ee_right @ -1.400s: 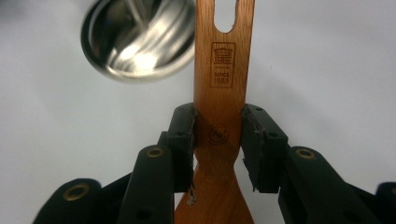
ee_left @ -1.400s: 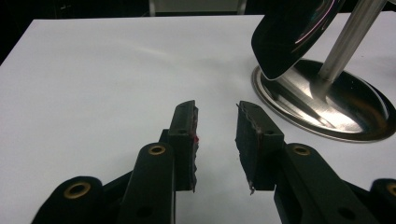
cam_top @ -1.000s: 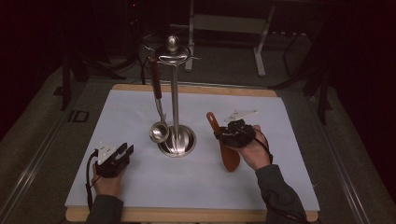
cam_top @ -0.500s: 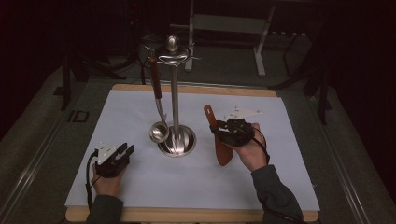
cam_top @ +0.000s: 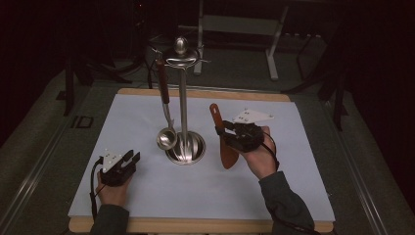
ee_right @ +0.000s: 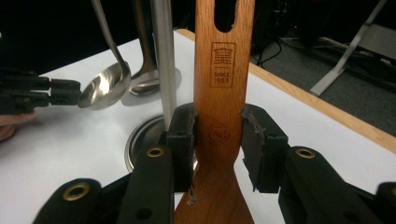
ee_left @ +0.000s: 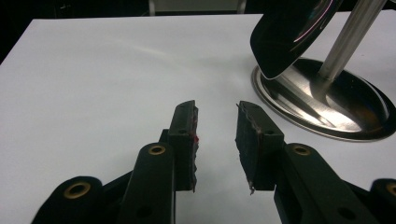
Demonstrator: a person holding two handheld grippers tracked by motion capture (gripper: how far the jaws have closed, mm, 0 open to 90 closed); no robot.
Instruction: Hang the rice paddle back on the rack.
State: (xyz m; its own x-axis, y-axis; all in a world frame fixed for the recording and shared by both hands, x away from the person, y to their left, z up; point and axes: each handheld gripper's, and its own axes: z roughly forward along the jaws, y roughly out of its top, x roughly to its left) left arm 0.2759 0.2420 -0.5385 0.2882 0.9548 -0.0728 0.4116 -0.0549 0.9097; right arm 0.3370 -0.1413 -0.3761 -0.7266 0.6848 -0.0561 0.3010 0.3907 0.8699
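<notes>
The right gripper (ee_right: pixel 218 144) has its jaws closed on the handle of a wooden spatula (ee_right: pixel 223 79), one pad on each edge of the handle just above the blade. The spatula is lifted off the table, handle pointing away from the person and blade toward them, just right of the metal stand (cam_top: pixel 183 98). The stand's round base (cam_top: pixel 186 148) sits on the white table (cam_top: pixel 147 196) cover. A steel ladle (cam_top: pixel 166 138) hangs from the stand's top hook. The left gripper (ee_left: pixel 217 140) rests near the table's front left, jaws apart with nothing between them, near the base.
</notes>
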